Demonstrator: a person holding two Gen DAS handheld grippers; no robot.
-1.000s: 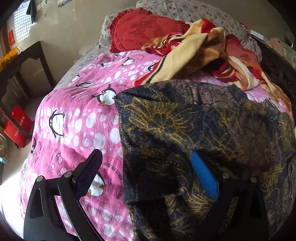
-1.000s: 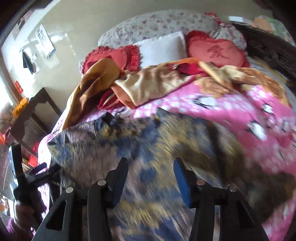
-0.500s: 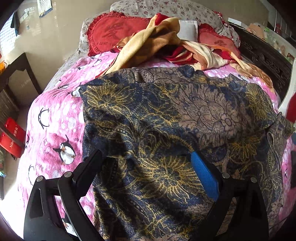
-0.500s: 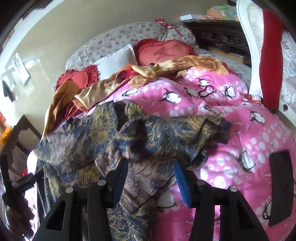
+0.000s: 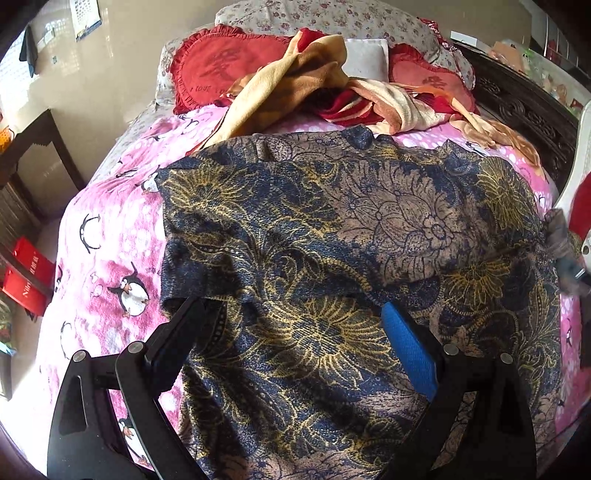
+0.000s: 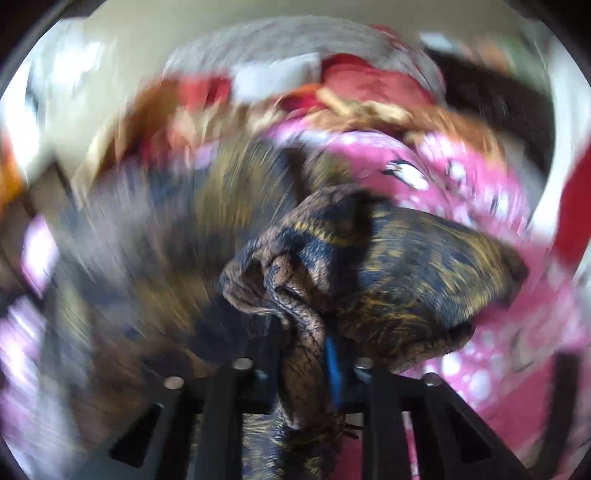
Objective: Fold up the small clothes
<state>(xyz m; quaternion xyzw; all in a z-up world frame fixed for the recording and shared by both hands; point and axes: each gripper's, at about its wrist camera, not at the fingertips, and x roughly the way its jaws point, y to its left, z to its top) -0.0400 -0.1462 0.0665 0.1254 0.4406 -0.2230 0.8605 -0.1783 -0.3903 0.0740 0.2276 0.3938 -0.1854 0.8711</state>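
On the bed (image 5: 110,236), over a pink blanket (image 5: 103,266) printed with penguins, there's a dark blue garment (image 5: 332,236) with a gold and tan floral pattern. It's spread pretty wide, taking up most of the middle and near side of the bed in the left wrist view, with its left edge drooping in a fold near the left tool (image 5: 291,317).

The left tool is wide open, both fingers splayed apart. The black one sits at the garment's left edge and the blue-padded one (image 5: 408,354) rests on top of the fabric, so cloth lies between them but nothing's pinched.

The right tool (image 6: 306,347) is a different story: its jaws are closing on a bunched-up twist of the same garment (image 6: 369,273). A rope of fabric runs right down between the fingers, with the blue pad (image 6: 332,362) pressed against it. The rest of that view is heavily smeared, so the background is hard to read beyond pink blanket (image 6: 461,177) and red blobs.

Up at the head of the bed there's a messy heap of tan and red cloth (image 5: 303,85), a couple of red frilly heart cushions (image 5: 221,70), and floral pillows (image 5: 317,18). A dark carved bed frame (image 5: 517,107) runs along the right side.
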